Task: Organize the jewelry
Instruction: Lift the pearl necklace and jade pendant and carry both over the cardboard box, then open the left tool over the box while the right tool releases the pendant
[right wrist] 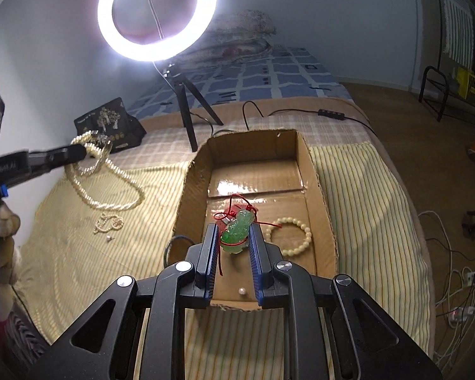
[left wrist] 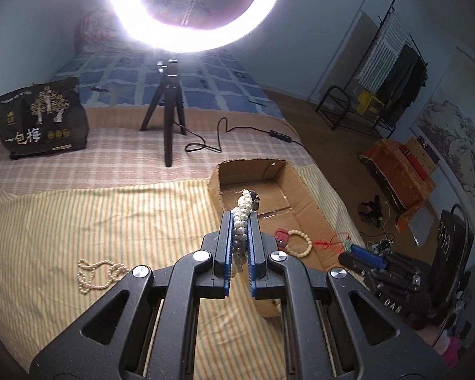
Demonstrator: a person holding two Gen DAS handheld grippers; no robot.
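Both hands loaded right now. My left gripper (left wrist: 241, 218) is clamped narrow on a bunched pearl necklace (left wrist: 243, 209), glossy round beads stacked between the blue ribbed pads, and from the right wrist view its long loop (right wrist: 110, 186) trails down onto the striped bedsheet (right wrist: 364, 196). My right gripper (right wrist: 236, 237) pinches a carved green jade pendant (right wrist: 236, 231), translucent and smooth-edged, with its thin red cord (right wrist: 228, 218) looped around it, held above the cardboard box (right wrist: 313, 171).

The step, as I read it, is getting both pieces into that box. For the pendant, I'd lower it close to the box floor before letting go; jade is hard but can chip, and the tape patch on the floor (right wrist: 253, 186) looks slick. I'd aim for bare cardboard clear of the cream bead bracelet (right wrist: 293, 236), so the cord doesn't snag its beads.

The necklace is trickier: it's limp and heavy-looking, so I'd lift high enough that the trailing loop clears the box wall, then feed it down in a pile.

A smaller pearl strand (right wrist: 109, 223) lies loose on the sheet, with a single pearl (right wrist: 242, 291) in the box's near end.
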